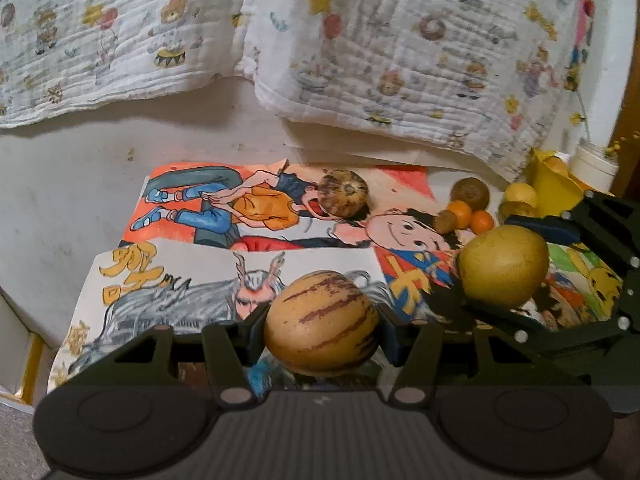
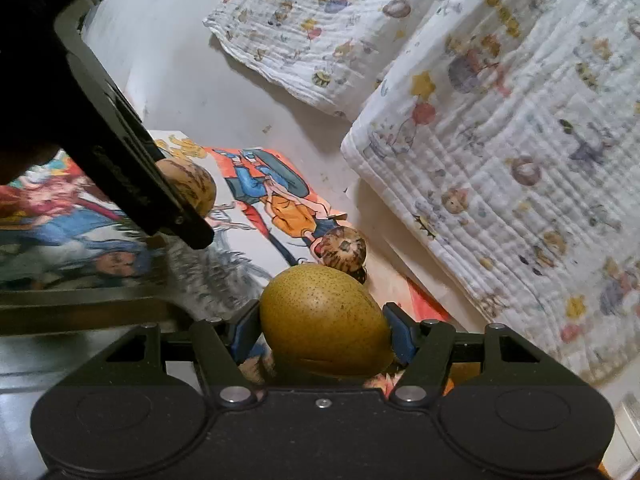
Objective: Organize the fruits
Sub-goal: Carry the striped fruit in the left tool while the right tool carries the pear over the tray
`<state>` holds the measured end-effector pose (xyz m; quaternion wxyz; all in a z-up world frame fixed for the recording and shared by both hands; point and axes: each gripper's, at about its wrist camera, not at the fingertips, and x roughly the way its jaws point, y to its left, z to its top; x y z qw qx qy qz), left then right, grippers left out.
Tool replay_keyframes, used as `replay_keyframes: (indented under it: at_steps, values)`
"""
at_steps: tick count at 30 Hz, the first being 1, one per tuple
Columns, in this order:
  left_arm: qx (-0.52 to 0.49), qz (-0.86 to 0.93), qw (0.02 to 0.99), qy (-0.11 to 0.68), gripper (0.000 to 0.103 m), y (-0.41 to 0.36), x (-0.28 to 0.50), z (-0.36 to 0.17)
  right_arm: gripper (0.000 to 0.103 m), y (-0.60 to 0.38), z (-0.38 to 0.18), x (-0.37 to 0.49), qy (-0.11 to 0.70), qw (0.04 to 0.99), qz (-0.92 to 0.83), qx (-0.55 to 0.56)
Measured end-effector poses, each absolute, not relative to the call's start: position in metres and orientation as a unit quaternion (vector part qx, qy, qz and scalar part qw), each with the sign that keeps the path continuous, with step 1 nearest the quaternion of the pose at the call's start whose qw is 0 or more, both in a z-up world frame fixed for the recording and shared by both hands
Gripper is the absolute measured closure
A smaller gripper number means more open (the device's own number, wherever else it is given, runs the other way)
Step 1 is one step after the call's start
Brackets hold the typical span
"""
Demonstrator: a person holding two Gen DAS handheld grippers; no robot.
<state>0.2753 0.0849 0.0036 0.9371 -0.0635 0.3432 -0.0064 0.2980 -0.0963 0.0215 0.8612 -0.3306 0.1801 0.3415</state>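
My left gripper (image 1: 322,330) is shut on a tan fruit with dark red stripes (image 1: 320,312), held above the drawings. My right gripper (image 2: 325,332) is shut on a speckled yellow-green pear (image 2: 320,312). In the left wrist view the right gripper (image 1: 510,276) and its pear (image 1: 500,260) hang at the right. In the right wrist view the left gripper's fingers (image 2: 160,200) cross the upper left, with the striped fruit (image 2: 200,188) partly hidden behind them. A mottled brown round fruit (image 1: 345,194) (image 2: 344,250) lies on the drawings.
Coloured cartoon drawings (image 1: 208,204) cover the pale surface. At the far right lie a brown kiwi-like fruit (image 1: 470,192), small oranges (image 1: 472,218), yellow fruits (image 1: 520,196), a yellow container (image 1: 554,184) and a white jar (image 1: 594,164). A printed quilted cloth (image 1: 400,60) hangs behind.
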Motion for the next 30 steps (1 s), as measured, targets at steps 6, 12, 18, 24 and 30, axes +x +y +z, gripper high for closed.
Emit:
replay_keyframes:
  at_steps: [6, 12, 18, 24, 30]
  values:
    - [-0.061, -0.015, 0.939, 0.339, 0.043, 0.073, 0.239, 0.010, 0.036, -0.115, 0.036, 0.250, 0.186, 0.866, 0.337, -0.319]
    - [-0.060, -0.032, 0.939, 0.338, 0.043, 0.059, 0.200, 0.013, 0.036, -0.124, 0.039, 0.199, 0.203, 0.872, 0.333, -0.297]
    - [-0.041, -0.056, 0.937, 0.342, 0.043, 0.039, 0.168, 0.012, 0.036, -0.135, 0.031, 0.159, 0.229, 0.873, 0.330, -0.276]
    - [-0.019, -0.074, 0.934, 0.350, 0.043, 0.021, 0.149, 0.006, 0.036, -0.148, 0.024, 0.138, 0.264, 0.872, 0.328, -0.251]
    - [0.016, -0.091, 0.926, 0.367, 0.043, 0.006, 0.142, -0.002, 0.036, -0.158, 0.017, 0.140, 0.312, 0.865, 0.336, -0.204]
